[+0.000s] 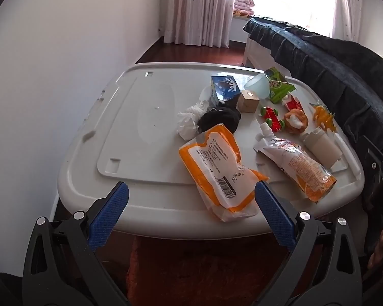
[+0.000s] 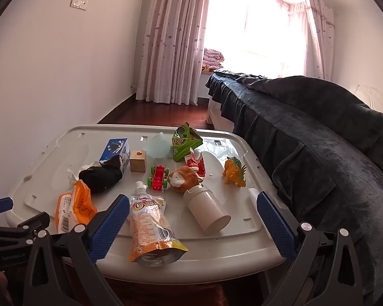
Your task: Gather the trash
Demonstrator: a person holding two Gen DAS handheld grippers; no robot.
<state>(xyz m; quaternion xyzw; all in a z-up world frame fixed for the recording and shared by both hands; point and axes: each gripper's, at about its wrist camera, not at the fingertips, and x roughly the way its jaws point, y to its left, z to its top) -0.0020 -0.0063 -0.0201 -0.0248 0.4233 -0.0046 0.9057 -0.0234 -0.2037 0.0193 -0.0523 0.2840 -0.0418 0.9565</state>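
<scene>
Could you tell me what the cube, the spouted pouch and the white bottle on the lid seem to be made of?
Cube: likely unfinished wood, judging by its matte tan faces and crisp edges. Spouted pouch: thin glossy plastic film, crinkled and shiny, with a rigid white spout. White bottle: probably hard plastic, smooth, opaque and satin, lying on its side. Lid: moulded grey-white plastic, faintly reflective.

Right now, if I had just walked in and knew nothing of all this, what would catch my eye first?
A white plastic lid serving as a table, heaped with clutter: an orange snack packet hanging over its near edge and a spouted orange drink pouch beside it. Behind them sit bright toys, a red car with green wheels and an orange dinosaur. Nearest the camera, two pairs of blue-padded tongs, left and right, gape open and empty.
</scene>
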